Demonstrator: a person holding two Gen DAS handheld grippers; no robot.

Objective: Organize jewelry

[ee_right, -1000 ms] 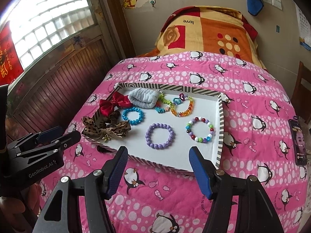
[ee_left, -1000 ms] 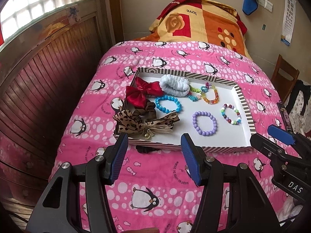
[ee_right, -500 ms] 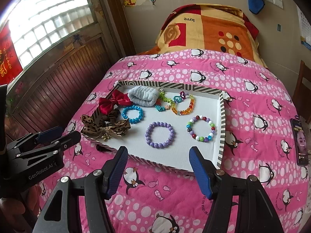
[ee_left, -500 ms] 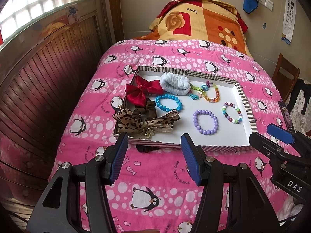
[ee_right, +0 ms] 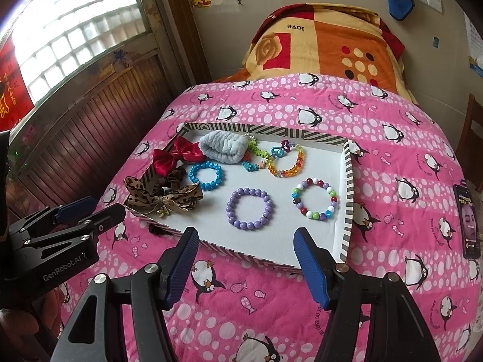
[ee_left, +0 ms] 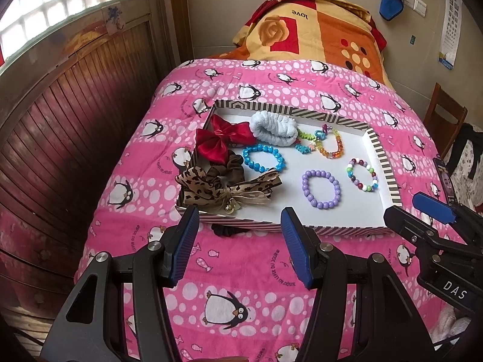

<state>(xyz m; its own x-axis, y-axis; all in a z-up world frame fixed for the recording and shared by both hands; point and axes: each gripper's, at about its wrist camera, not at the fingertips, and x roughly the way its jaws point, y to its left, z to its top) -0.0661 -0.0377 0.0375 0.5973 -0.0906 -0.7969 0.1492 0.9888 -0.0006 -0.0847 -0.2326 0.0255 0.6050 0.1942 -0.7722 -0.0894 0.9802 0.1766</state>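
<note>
Striped-rim tray (ee_left: 382,157) sits on pink penguin blanket (ee_left: 241,259), mid-bed. Inside it: purple bead bracelet (ee_left: 321,189) near front, multicolour bead bracelet (ee_left: 362,174) just right of it, blue bead bracelet (ee_left: 263,157) left of centre, orange bead bracelet (ee_left: 331,146) and green-and-teal flower strand (ee_left: 305,141) toward the back, tangled together. White fluffy scrunchie (ee_left: 273,128) at back, touching red bow (ee_left: 223,140). Brown scrunchie (ee_left: 226,167) and leopard bow (ee_left: 223,188) crowd the front-left corner, the bow hanging over the rim. Small dark hair tie (ee_left: 229,230) lies on blanket, just outside front wall.

Left gripper (ee_left: 238,246) hovers before the tray's front edge, jaws wide, nothing between them. Right gripper (ee_right: 246,261) likewise, wide apart and empty, near the front wall. Phone (ee_right: 467,220) on blanket right of tray, well apart. Orange patterned quilt (ee_right: 326,45) piled at the bed's head; wood-panelled wall (ee_left: 75,114) on the left.
</note>
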